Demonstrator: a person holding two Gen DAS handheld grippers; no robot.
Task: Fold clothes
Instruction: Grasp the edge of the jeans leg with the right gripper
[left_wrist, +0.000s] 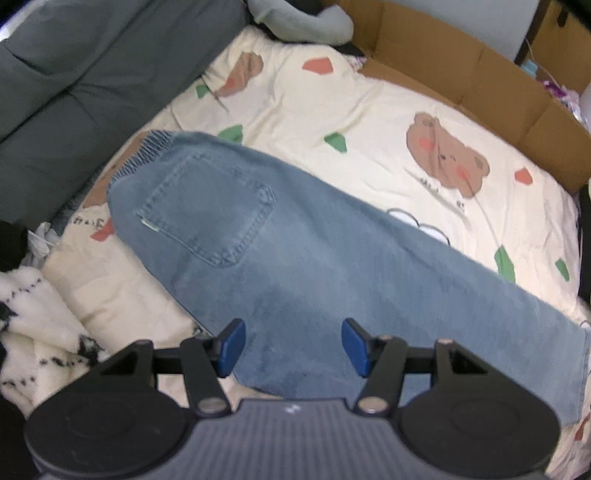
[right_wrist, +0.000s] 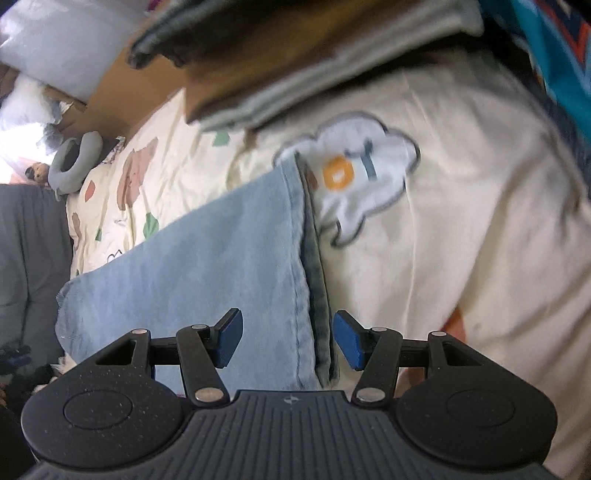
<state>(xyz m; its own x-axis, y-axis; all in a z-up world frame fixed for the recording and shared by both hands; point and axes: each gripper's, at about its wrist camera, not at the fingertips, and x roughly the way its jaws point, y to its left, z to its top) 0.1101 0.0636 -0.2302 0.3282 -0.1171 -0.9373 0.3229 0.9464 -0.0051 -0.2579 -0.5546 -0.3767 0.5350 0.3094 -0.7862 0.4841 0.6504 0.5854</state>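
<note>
Currently: jeans (left_wrist: 314, 258) flat on bear-print quilt (left_wrist: 369, 110), folded lengthwise, long axis diagonal; waistband toward grey sofa (left_wrist: 74, 92), hem (right_wrist: 306, 258) toward cardboard (right_wrist: 258, 48). Left gripper (left_wrist: 293, 347) above leg, jaws apart, empty. Right gripper (right_wrist: 288, 339) over hem, jaws apart, empty.

Cream bedspread (left_wrist: 369, 110) printed with brown bears, green and orange shapes and white clouds, covering the bed surface; grey upholstered sofa (left_wrist: 74, 92) along its far-left edge in the left wrist view; brown cardboard panels (left_wrist: 461, 70) standing along the far-right edge; grey neck pillow (right_wrist: 74, 162) at the far end of the bed; white fleecy blanket with black stitching (left_wrist: 37, 332) at lower left; strong daylight entering at the left edge of the right wrist view.
</note>
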